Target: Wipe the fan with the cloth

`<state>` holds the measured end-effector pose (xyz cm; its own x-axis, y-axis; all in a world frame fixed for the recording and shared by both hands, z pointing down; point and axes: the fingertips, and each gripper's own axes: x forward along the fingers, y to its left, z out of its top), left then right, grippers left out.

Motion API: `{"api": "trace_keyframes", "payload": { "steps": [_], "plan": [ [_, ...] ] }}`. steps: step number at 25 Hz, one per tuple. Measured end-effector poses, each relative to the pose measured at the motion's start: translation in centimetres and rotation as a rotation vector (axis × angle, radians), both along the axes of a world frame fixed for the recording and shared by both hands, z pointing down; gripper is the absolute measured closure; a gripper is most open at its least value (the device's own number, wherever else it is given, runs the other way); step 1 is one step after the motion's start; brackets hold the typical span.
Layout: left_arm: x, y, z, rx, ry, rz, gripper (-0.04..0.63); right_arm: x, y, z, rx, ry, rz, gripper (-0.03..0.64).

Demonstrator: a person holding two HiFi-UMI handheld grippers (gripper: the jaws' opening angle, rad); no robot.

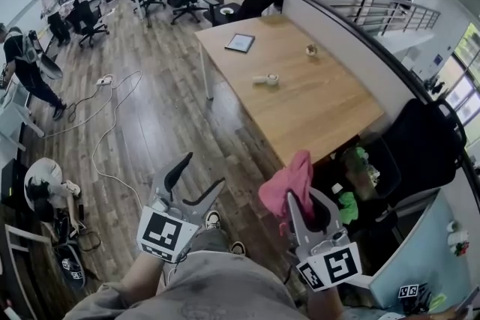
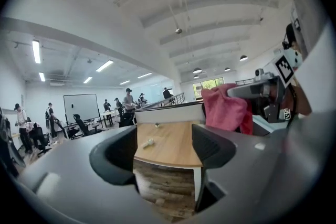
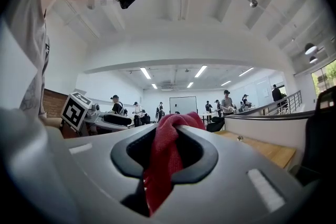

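A pink cloth (image 1: 289,180) hangs bunched from my right gripper (image 1: 298,200), whose jaws are shut on it. In the right gripper view the cloth (image 3: 167,160) fills the gap of the right gripper (image 3: 170,131). My left gripper (image 1: 201,174) is held beside it over the floor, open with nothing between its fingers. The left gripper view shows the left gripper (image 2: 163,152) open, and the cloth (image 2: 226,108) at upper right. A white rounded device (image 1: 43,182) stands at lower left. I cannot tell whether it is the fan.
A wooden table (image 1: 322,112) ahead carries a tablet (image 1: 240,43), a tape roll (image 1: 267,79) and a small cup (image 1: 311,50). A grey partition (image 1: 352,49) runs behind it. A black chair (image 1: 424,146) stands right. A white cable (image 1: 112,124) lies on the floor. People work at the back.
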<state>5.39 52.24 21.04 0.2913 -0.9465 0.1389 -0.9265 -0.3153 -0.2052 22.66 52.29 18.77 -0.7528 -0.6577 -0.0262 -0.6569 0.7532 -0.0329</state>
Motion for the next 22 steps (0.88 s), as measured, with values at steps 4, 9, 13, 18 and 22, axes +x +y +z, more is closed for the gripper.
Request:
{"api": "trace_keyframes", "payload": {
  "steps": [4,9,13,18,22],
  "plan": [
    [-0.4,-0.9,0.2,0.010,0.001,0.005,0.270,-0.6,-0.9,0.7,-0.009,0.024,0.000,0.535],
    [-2.4,-3.2,0.7,0.010,0.005,-0.006,0.273,-1.8,-3.6,1.4,-0.031,0.026,0.013,0.535],
    [-4.4,-5.8,0.7,-0.008,0.021,-0.024,0.282,-3.4,-6.6,1.5,-0.040,0.033,0.020,0.535],
    [-6.9,-10.3,1.4,-0.023,0.011,0.000,0.282,-6.1,-11.1,2.3,-0.063,0.038,0.030,0.535],
    [-10.1,-14.8,1.6,-0.049,0.027,0.018,0.282,-9.7,-15.5,2.6,-0.081,0.053,0.043,0.535]
  ]
}}
